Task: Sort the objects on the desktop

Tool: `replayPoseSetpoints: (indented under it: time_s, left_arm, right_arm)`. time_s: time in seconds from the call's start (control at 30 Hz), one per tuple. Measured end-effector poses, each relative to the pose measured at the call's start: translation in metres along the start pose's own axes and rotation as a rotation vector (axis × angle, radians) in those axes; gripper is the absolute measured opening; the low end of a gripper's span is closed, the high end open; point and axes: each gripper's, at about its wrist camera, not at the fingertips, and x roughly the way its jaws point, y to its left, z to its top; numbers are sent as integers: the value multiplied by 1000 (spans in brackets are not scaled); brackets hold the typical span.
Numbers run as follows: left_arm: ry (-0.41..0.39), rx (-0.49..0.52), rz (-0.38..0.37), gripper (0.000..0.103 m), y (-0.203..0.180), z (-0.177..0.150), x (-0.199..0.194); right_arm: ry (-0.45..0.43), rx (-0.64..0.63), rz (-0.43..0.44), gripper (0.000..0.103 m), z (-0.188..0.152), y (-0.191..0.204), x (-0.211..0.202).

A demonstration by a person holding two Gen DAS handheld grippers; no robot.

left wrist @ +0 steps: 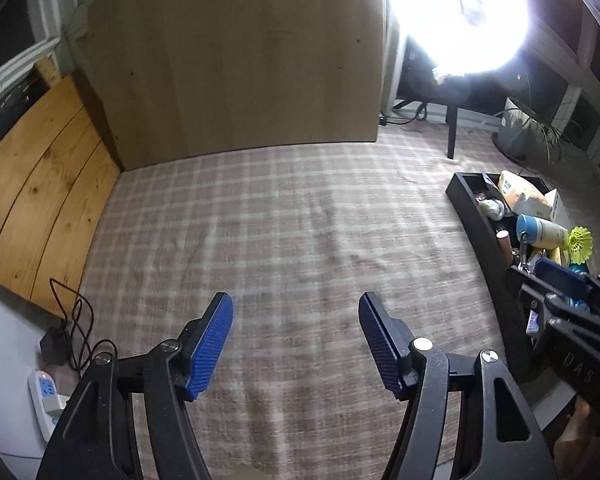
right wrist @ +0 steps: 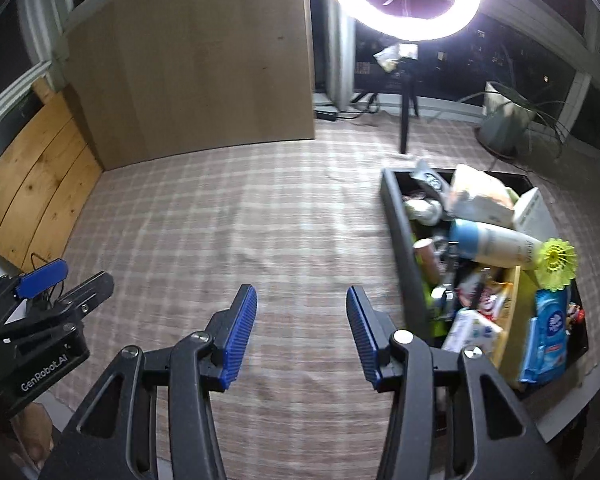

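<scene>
A black organiser box [right wrist: 396, 220] stands on the right of the checked tablecloth, packed with several items: a white bottle with a blue cap [right wrist: 496, 246], a yellow-green shuttlecock [right wrist: 556, 266], a blue wipes pack [right wrist: 548, 332] and a tissue pack [right wrist: 476, 196]. The same box [left wrist: 480, 228] shows at the right in the left wrist view. My left gripper [left wrist: 296, 344] hangs open over bare cloth, nothing between its blue pads. My right gripper [right wrist: 302, 334] is open too, empty, just left of the box. Each gripper shows at the edge of the other's view.
A tall pale board [left wrist: 236, 60] stands at the back, with a wooden panel [left wrist: 40, 188] to the left. A ring light [right wrist: 400, 4] on a stand glares behind, beside a potted plant [right wrist: 508, 120]. A power strip [left wrist: 44, 396] and cables lie at the left table edge.
</scene>
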Motion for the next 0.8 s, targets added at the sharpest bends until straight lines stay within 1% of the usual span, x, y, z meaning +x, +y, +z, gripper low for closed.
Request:
replayPoseSetpoints:
  time_s: [0.1, 0.17, 0.27, 0.4, 0.57, 0.7, 0.8]
  left_arm:
    - [4, -26, -3, 64, 12, -3, 3]
    - [8, -38, 3, 69, 18, -6, 6]
    - [13, -45, 15, 70, 24, -8, 10]
    - [16, -50, 50, 72, 31, -10, 13]
    - [35, -72, 41, 73, 36, -13, 20]
    - [28, -67, 51, 75, 36, -16, 22]
    - [40, -80, 43, 75, 38, -18, 25]
  right_arm:
    - [-9, -16, -3, 47, -4, 18, 2]
    - [-11, -30, -1, 47, -6, 28, 5]
    - [-8, -46, 4, 47, -8, 39, 9]
    - [-4, -49, 6, 48, -7, 46, 12]
    - [-2, -59, 0, 48, -9, 51, 16]
    - [7, -56, 4, 48, -10, 52, 21]
    - [15, -57, 6, 48, -10, 52, 26]
